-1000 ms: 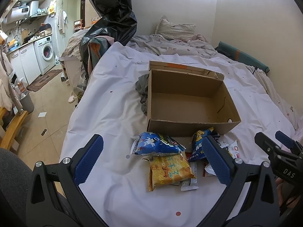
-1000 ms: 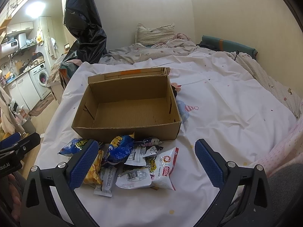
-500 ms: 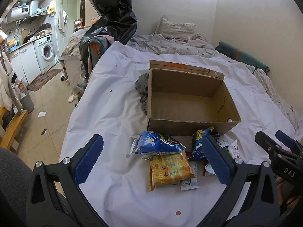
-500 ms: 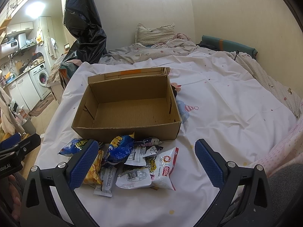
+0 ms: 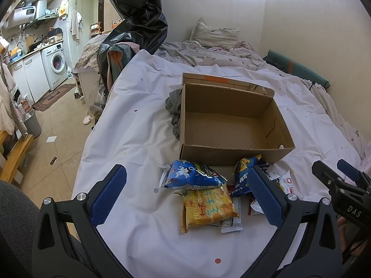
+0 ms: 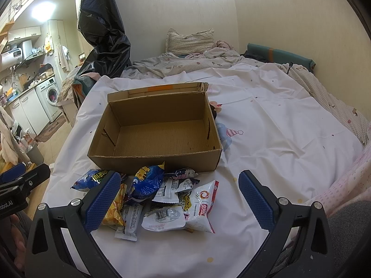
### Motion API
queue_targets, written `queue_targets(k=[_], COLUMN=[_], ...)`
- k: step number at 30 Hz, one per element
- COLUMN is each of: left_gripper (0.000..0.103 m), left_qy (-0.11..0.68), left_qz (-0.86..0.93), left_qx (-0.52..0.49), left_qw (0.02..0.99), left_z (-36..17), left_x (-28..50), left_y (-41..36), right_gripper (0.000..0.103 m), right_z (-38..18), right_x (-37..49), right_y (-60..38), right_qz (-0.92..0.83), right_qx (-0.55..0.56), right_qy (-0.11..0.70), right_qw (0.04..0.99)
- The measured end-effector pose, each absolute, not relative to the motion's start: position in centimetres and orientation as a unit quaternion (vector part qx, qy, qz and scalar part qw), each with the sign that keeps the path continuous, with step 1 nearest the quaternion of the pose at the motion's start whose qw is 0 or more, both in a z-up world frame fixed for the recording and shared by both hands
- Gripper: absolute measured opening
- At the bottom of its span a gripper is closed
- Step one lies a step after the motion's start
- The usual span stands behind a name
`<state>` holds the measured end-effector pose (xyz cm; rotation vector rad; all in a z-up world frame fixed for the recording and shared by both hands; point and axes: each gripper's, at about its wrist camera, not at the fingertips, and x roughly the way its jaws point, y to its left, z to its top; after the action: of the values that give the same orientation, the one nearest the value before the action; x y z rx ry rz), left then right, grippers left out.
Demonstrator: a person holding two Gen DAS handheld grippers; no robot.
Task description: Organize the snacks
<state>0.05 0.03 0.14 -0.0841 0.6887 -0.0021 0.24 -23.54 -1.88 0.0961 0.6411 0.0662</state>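
Note:
An empty cardboard box point(image 5: 231, 125) point(image 6: 160, 136) stands open on the white bedsheet. Just in front of it lies a heap of snack packets: a blue bag point(image 5: 192, 176), a yellow bag point(image 5: 207, 205), a second blue bag point(image 6: 146, 183) and white packets point(image 6: 201, 206). My left gripper point(image 5: 185, 194) hovers open above the near side of the heap, with the blue and yellow bags between its fingers in view. My right gripper point(image 6: 178, 201) is open too, held above the white packets. Neither holds anything.
The bed point(image 6: 278, 125) stretches right and back to a pillow point(image 6: 190, 41) and rumpled quilt. A grey cloth point(image 5: 175, 106) lies left of the box. Black plastic bags point(image 5: 136, 23) pile at the bed's left corner. Beyond the left edge is a tiled floor and washing machine point(image 5: 56, 62).

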Motion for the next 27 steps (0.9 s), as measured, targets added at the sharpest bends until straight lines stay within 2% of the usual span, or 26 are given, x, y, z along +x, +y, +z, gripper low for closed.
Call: queue_targets(k=[27], left_gripper=[0.103], left_qy=[0.35], left_qz=[-0.011], left_qx=[-0.048], left_qw=[0.935], left_z=[0.17], left_x=[0.29], left_y=[0.46], right_gripper=[0.103], right_z=[-1.38], right_x=[0.55], right_y=[-24.33], right_qz=[0.05], right_qx=[0.073], right_qy=[0.329], right_qw=[0.94])
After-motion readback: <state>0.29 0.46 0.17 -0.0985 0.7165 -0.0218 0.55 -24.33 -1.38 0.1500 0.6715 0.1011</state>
